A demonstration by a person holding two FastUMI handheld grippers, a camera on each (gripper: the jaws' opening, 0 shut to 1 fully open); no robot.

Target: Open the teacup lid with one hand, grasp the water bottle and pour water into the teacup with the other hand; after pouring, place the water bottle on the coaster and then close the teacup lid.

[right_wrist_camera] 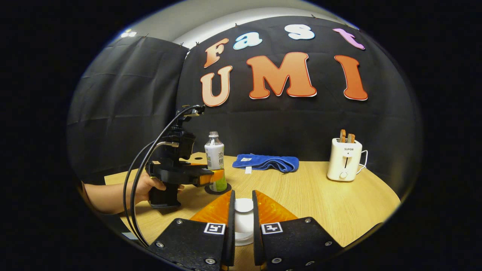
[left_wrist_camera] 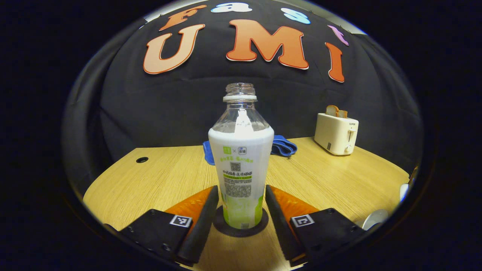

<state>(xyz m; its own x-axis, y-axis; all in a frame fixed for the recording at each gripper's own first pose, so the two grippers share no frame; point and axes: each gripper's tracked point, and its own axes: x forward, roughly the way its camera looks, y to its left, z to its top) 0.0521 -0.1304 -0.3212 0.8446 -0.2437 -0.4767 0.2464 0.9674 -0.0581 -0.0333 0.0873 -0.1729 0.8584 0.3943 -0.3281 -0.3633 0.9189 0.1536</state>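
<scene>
Wooden table [left_wrist_camera: 158,177] spans the booth, black cloth wall behind it. At the far right stands a white toaster [left_wrist_camera: 336,134] with bread slices up in its slots; a blue cloth [right_wrist_camera: 266,162] lies folded at the far middle, against the wall.

Bottle [left_wrist_camera: 241,158] — uncapped, upright, white label — stands on a dark round coaster [left_wrist_camera: 241,226], near-left part of the table. In the left gripper view the left gripper [left_wrist_camera: 241,222] straddles the bottle's base: jaws released, a finger on either side, a visible gap between each and the label. The right gripper view shows the same gripper from the side, level with the bottle's lower half, held by a hand [right_wrist_camera: 145,186] with cables looping up from it.

Right gripper [right_wrist_camera: 243,220] sits nearer and to the right of the bottle. Its jaws are clenched on a white lid [right_wrist_camera: 244,206] — both fingers press the lid's sides. White ware, likely the teacup [right_wrist_camera: 243,235], sits directly under the lid; whether the lid rests on it or is lifted clear, I cannot tell.
</scene>
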